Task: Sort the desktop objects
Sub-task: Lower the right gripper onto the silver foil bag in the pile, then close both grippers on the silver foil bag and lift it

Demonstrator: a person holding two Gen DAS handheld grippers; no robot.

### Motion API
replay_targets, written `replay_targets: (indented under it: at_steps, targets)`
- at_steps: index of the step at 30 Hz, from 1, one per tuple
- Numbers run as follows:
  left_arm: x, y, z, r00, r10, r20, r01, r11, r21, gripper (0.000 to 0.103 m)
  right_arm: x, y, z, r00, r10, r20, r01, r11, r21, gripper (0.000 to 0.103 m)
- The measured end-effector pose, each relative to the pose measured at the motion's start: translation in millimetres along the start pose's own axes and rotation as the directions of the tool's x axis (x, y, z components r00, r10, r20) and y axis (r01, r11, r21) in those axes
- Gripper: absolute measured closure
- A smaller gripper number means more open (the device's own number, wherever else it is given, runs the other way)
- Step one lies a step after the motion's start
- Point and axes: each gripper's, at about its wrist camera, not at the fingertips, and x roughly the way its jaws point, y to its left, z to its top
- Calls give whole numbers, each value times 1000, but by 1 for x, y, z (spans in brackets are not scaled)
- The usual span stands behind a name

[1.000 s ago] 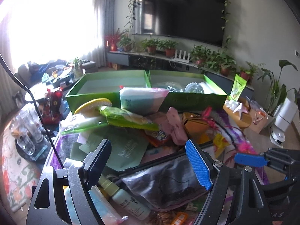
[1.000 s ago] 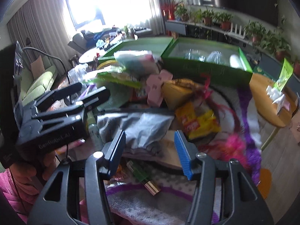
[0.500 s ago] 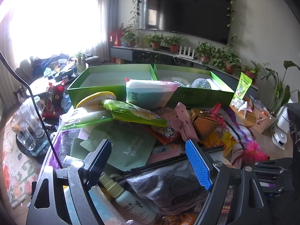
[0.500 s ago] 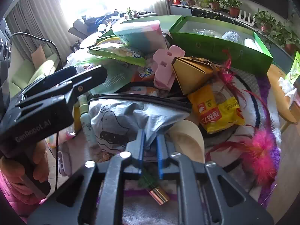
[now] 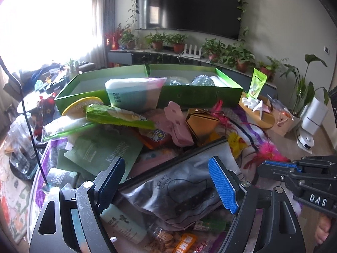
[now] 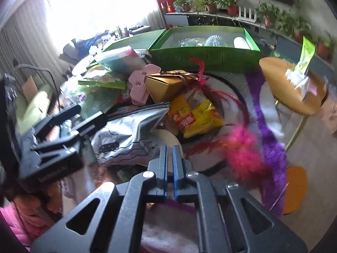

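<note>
**Desktop objects heaped on the table, both tools over the silver pouch**

Desktop objects lie in a loose pile across the table: a silver zip pouch (image 5: 185, 187) nearest the front edge, a yellow snack bag (image 6: 195, 116) just beside it toward the right edge, a gold paper box (image 5: 201, 122) and a pink clip (image 5: 179, 126) behind them. A pink feather (image 6: 244, 149) trails off near the right edge. Two green boxes (image 5: 202, 93) stand open along the far edge.

The left tool (image 5: 166, 181) hangs over the pouch with its jaws wide apart, nothing between them. The right tool (image 6: 169, 164) has its jaws nearly together and just opening, with only a thin gap; nothing shows between its pads. It sits at the pouch's right end.
</note>
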Motion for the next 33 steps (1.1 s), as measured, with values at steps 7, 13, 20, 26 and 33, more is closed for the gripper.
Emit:
replay_targets:
  at_steps: [7, 13, 20, 26, 33]
  targets:
    - [-6, 13, 1, 997, 75, 21, -75, 997, -33, 21, 14, 36, 10, 998, 68, 1, -68, 991, -119, 46]
    - [3, 22, -2, 999, 51, -18, -52, 997, -61, 21, 42, 33, 12, 990, 101, -101, -110, 991, -81, 97]
    - [0, 6, -4, 1000, -13, -15, 13, 1000, -11, 21, 11, 25, 4, 998, 58, -38, -60, 996, -68, 100]
    - [7, -18, -17, 990, -109, -85, 111, 994, 19, 21, 6, 2, -13, 998, -15, -68, 14, 1000, -12, 100]
    - [2, -26, -27, 985, -131, -115, 134, 991, 23, 21, 17, -10, -26, 996, -5, -91, 10, 999, 47, 99]
